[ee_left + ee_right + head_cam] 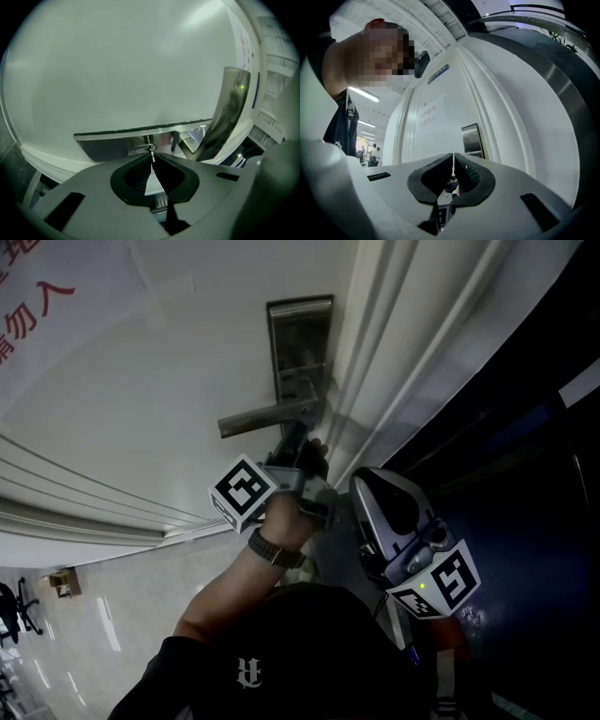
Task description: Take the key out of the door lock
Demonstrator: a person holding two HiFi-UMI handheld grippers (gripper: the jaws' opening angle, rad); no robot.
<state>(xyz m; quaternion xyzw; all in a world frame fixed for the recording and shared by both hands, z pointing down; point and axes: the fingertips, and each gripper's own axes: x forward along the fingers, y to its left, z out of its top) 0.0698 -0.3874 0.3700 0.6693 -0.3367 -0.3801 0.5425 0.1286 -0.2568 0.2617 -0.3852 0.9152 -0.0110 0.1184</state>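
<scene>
Here the left tongs [153, 159] are clamping the key [152, 151], which is sitting in the lock [142, 149] at twelve o'clock. The right tongs [453, 157] are pressing together, gripping nothing.

The lever handle [267, 416] juts off the lock plate [300, 334] just beside the left gripper [296, 435], barring that side; the door frame [384, 371] crowds the plate's other side, at the door's [141, 399] edge. Beyond the handle the door face is flat and open; a gripper could pass there.
</scene>
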